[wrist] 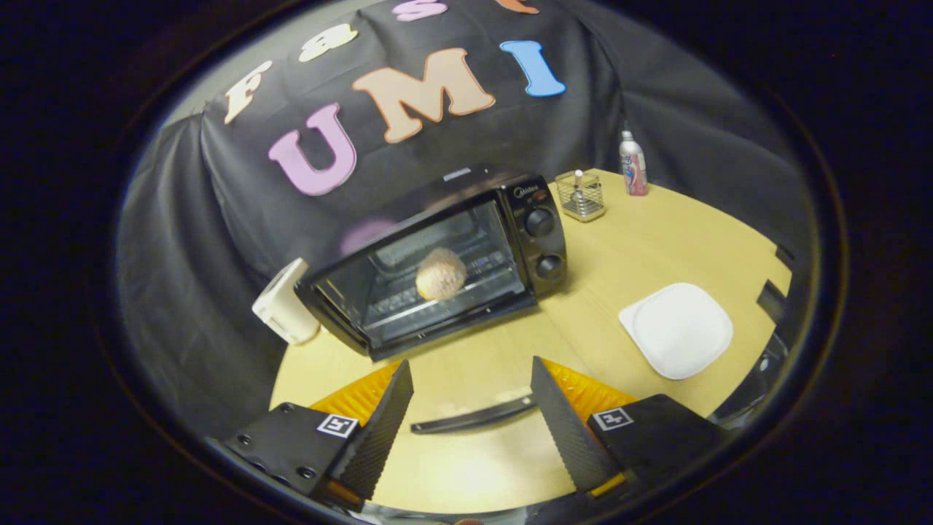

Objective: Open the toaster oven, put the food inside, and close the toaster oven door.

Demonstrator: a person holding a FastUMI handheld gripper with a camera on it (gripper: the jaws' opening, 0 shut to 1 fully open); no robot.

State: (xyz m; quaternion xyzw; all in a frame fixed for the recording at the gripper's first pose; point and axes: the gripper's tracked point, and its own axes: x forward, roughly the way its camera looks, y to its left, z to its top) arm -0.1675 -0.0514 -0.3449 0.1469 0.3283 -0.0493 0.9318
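Note:
The black toaster oven (528,219) stands on the wooden table (619,248), beyond my fingers. Its glass door looks folded down toward me, and the door's dark handle (470,414) lies crosswise between my two fingers. A round brownish piece of food (441,273) rests on the wire rack inside the oven. My gripper (470,364) is open, with one finger at each end of the handle and neither pressing on it.
A white square plate (676,329) lies on the table right of my fingers. Behind the oven on the right stand a small wire basket (581,195) and a bottle (633,164). A white boxy object (284,302) sits at the oven's left side.

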